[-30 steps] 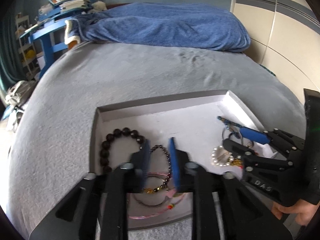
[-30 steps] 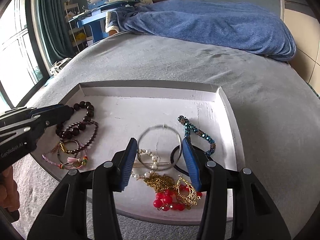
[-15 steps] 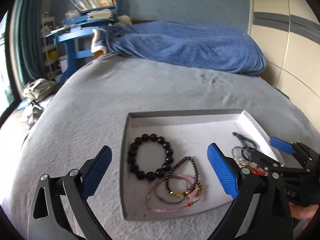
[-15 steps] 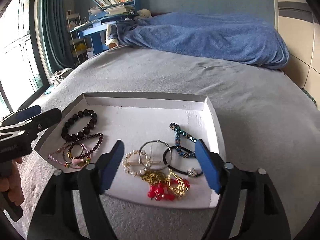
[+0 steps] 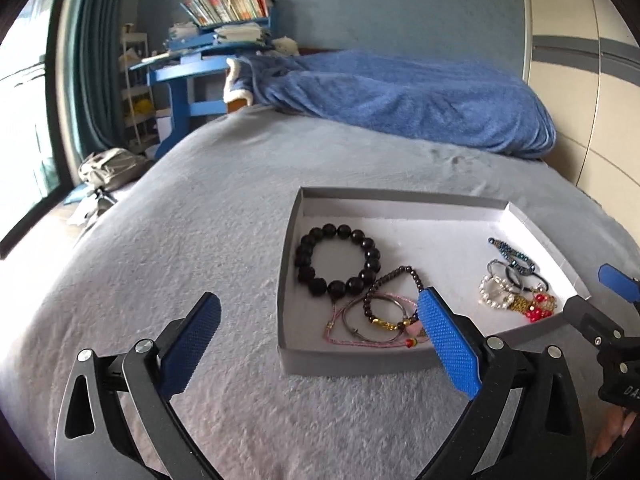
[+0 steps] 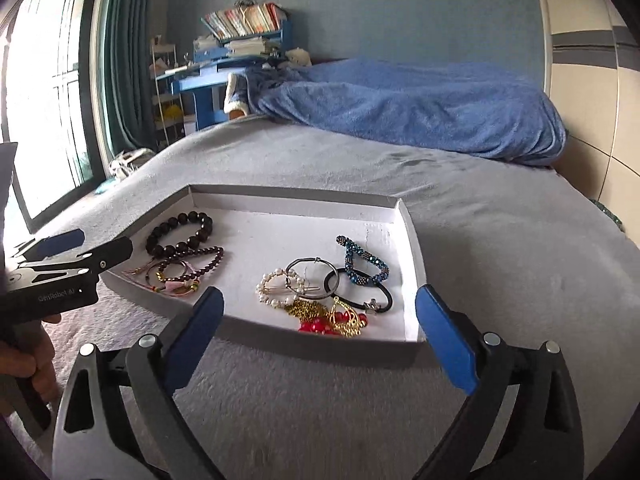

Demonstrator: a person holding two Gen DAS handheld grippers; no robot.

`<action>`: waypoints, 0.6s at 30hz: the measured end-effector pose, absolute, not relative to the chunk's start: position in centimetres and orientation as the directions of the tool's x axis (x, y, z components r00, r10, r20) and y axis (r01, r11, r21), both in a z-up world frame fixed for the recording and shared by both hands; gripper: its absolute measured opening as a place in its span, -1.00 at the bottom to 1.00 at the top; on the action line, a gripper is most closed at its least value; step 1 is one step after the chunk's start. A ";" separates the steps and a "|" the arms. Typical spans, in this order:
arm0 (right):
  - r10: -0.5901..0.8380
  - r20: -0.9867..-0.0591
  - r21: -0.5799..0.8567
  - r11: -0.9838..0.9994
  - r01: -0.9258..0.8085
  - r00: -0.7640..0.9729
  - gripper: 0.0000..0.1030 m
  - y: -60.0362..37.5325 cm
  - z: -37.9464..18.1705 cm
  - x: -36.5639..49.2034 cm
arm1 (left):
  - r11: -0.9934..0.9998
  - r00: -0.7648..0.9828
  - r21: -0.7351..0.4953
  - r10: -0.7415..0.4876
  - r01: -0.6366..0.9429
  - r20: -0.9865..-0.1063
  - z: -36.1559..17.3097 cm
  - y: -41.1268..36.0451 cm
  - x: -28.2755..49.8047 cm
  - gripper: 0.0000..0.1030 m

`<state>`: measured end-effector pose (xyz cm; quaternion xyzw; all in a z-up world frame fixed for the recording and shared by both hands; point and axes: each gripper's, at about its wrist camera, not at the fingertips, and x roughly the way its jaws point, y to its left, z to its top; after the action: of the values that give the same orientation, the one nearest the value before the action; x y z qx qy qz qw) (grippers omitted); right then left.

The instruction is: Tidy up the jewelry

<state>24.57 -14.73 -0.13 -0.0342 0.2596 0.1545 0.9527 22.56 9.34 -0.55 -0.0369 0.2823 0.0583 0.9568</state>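
Note:
A shallow grey tray (image 5: 400,194) (image 6: 292,191) with a white lining lies on the grey bedspread. At its left lie a black bead bracelet (image 5: 338,260) (image 6: 180,232), a small dark-bead bracelet (image 5: 394,280) and pink cords with thin bangles (image 5: 360,328). At its right lie a pearl bracelet (image 6: 276,288), a metal ring (image 6: 312,276), a teal beaded bracelet (image 6: 362,260), a black hair tie (image 6: 376,300) and red beads on gold chain (image 6: 320,324). My left gripper (image 5: 316,300) stands open before the tray's near left corner, holding nothing. My right gripper (image 6: 318,294) hangs before the near edge, jaws opening, nothing between them.
A crumpled blue blanket (image 5: 400,96) lies across the far end of the bed. A blue desk stacked with books (image 5: 224,40) and a curtained window (image 6: 48,100) are at the left. Pale wardrobe panels (image 5: 580,80) stand at the right. A hand (image 6: 24,364) holds the left gripper.
Both grippers have opened wide and drawn back from the tray. A second ago each sat low over the jewelry with its fingers closer together. The jewelry now lies free in the tray.

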 end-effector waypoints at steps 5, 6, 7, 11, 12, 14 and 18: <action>0.285 -0.478 0.036 0.951 -0.306 0.831 0.89 -15.6 0.2 23.6 | 0.992 0.854 -0.040 0.084 -0.122 -0.514 -0.2 9.0 21.0 0.90; 0.284 -0.483 0.039 0.952 -0.304 0.828 0.89 -15.7 0.2 23.5 | 0.992 0.854 -0.039 0.082 -0.119 -0.513 -0.3 8.9 20.8 0.90; 0.283 -0.485 0.038 0.952 -0.303 0.828 0.89 -15.7 0.2 23.3 | 0.992 0.856 -0.038 0.081 -0.117 -0.511 -0.2 8.9 20.7 0.90; 0.286 -0.489 0.023 0.949 -0.316 0.824 0.89 -15.4 0.0 23.1 | 0.995 0.863 -0.017 0.075 -0.096 -0.500 -0.2 8.2 20.2 0.90; 0.284 -0.492 0.017 0.948 -0.318 0.823 0.89 -15.3 -0.1 23.1 | 0.996 0.862 -0.004 0.072 -0.086 -0.502 -0.3 7.9 20.2 0.90; 0.280 -0.500 0.010 0.948 -0.318 0.819 0.89 -15.2 -0.3 23.1 | 0.997 0.860 0.021 0.080 -0.080 -0.503 -0.3 7.3 20.3 0.90; 0.278 -0.508 0.009 0.948 -0.318 0.815 0.89 -15.1 -0.4 23.2 | 0.996 0.859 0.049 0.083 -0.068 -0.506 -0.5 6.7 20.3 0.90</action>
<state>23.20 -15.10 -0.43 -0.0383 0.2607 0.1563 0.9519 20.33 6.71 -0.50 0.0148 0.2631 0.0392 0.9639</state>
